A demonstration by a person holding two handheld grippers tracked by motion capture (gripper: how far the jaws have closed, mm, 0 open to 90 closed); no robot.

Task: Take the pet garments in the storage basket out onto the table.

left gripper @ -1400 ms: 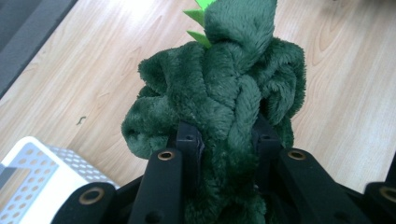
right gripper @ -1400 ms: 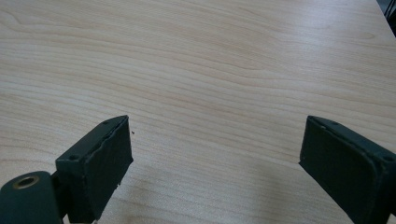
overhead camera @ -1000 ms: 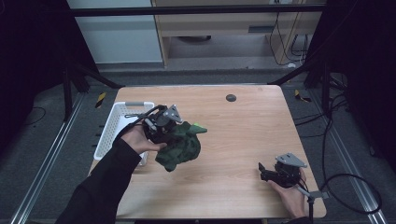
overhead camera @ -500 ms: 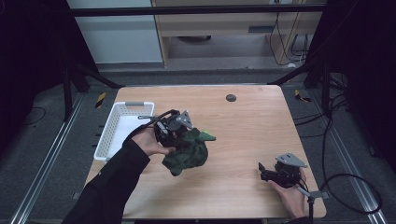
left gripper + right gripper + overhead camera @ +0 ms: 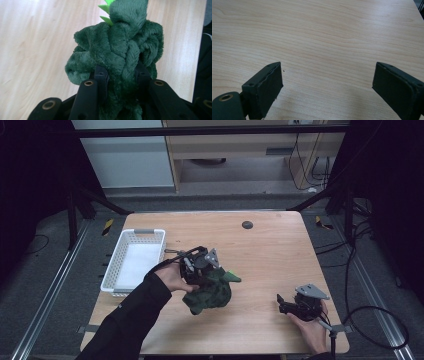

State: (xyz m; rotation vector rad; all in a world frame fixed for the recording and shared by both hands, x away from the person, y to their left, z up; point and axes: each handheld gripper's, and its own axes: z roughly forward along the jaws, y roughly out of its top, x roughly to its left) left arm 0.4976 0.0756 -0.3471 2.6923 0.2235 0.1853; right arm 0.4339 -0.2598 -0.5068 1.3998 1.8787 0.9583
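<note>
One wooden table (image 5: 270,245) carries everything we work with, and on it we go from the broad layout down to the grip. At its left edge stands the white basket (image 5: 116,265), with nothing in it that we can see; near the far edge lies a small dark disc (image 5: 247,224). Near the middle of the table sits the green plush toy (image 5: 210,292), and that is the thing we hold. Our left gripper (image 5: 200,266) comes at it from the basket side, so the toy hangs away from the basket, toward the table's middle and its near edge, and the basket lies behind the hand. In the left gripper view the two black jaws pinch a thick fold of the plush (image 5: 120,57), which rises straight ahead of them along their own line, its light green spikes (image 5: 106,12) at the far end. Whether its lower end touches the wood we cannot tell. Our right gripper (image 5: 285,304) rests well apart near the right near corner, its jaws spread wide over bare wood (image 5: 324,45). We judge the left hand far nearer to both toy and basket, so any carry there would have to reverse toward the left.
</note>
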